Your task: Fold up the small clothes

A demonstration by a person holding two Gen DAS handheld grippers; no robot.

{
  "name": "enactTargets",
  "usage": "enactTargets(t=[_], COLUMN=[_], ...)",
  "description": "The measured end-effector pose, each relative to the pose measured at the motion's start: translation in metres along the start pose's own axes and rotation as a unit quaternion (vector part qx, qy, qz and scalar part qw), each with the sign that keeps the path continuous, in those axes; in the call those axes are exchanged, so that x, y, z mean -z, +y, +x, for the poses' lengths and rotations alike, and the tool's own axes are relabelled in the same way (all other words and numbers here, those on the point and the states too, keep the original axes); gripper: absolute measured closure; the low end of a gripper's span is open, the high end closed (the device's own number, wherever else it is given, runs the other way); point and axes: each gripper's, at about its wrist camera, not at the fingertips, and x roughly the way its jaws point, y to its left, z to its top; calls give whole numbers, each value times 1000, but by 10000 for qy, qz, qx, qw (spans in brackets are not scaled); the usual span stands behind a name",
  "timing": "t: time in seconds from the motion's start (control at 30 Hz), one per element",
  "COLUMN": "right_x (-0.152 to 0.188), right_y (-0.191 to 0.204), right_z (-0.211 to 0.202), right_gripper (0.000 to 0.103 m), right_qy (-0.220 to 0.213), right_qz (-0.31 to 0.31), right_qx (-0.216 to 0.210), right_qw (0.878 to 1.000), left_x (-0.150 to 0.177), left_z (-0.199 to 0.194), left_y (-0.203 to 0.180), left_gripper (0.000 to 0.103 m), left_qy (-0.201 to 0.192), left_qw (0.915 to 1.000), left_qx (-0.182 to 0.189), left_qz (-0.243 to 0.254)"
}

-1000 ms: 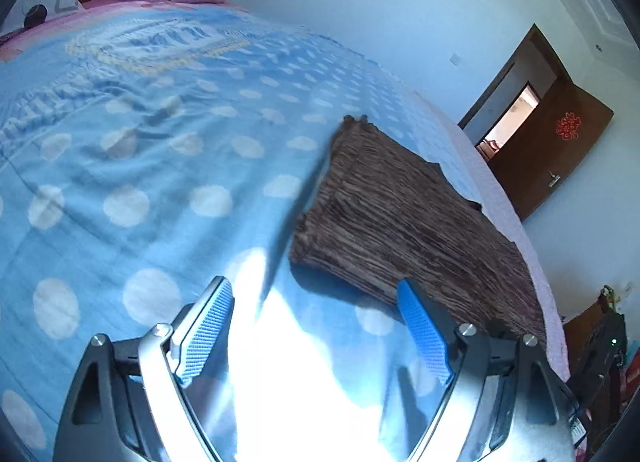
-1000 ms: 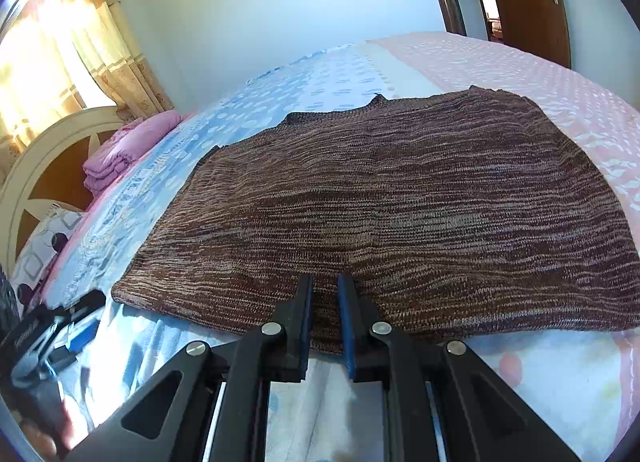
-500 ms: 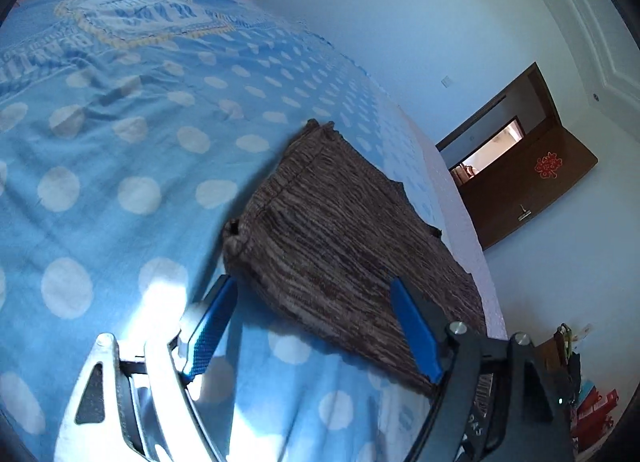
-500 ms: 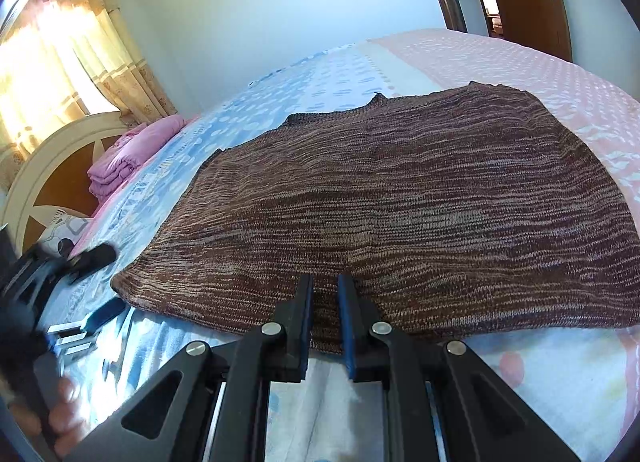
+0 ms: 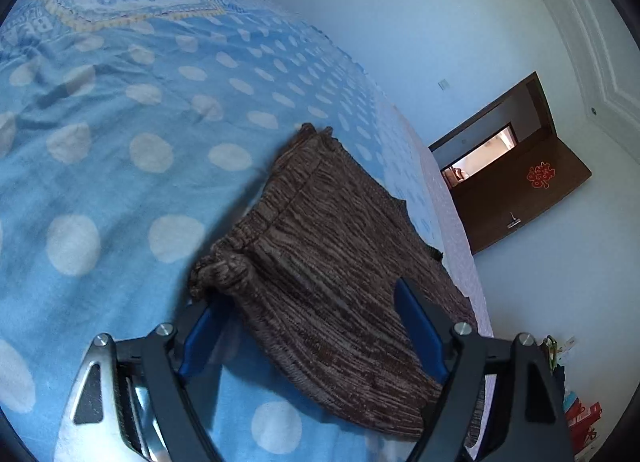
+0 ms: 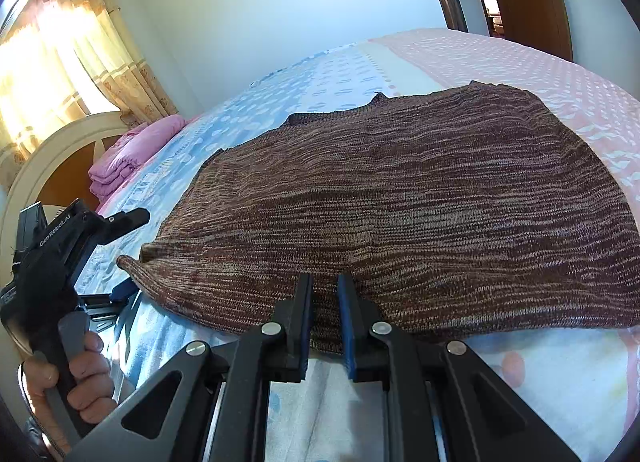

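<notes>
A brown knitted sweater (image 6: 420,213) lies spread on the dotted bed (image 5: 120,165), its near hem pinched by the right gripper (image 6: 324,318), whose jaws are clamped on the knit, apparently anchoring it. At nine o'clock in that view the left gripper (image 5: 312,326), held by a hand (image 6: 80,386), straddles the bunched corner (jaws apart but just been closing, pads not yet pressing), seemingly to lift a fold.
</notes>
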Motion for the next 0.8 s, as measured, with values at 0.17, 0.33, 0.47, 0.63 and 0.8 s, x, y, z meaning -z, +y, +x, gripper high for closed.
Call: enactTargets(t=[0.17, 0.33, 0.47, 0.63, 0.8], right_x=[-1, 0, 0, -2, -22], right_y=[4, 6, 8, 9, 30], right_z=[2, 2, 2, 4, 0], right_gripper=[90, 90, 90, 90, 89], right_qy=[32, 30, 32, 104, 340], right_qz=[-79, -125, -152, -159, -534], right_qx=[100, 164, 197, 244, 179], right_qw=[9999, 9998, 9997, 9995, 9978], left_x=[11, 11, 5, 3, 5], left_z=[-10, -12, -8, -3, -9], left_y=[10, 22, 18, 19, 30], left_gripper=[62, 67, 53, 90, 92], left_qy=[-164, -155, -99, -147, -60], left_qw=[9991, 9995, 9996, 9988, 9994], left_qx=[-355, -250, -122, -383, -106], left_qz=[133, -113, -222, -248, -320])
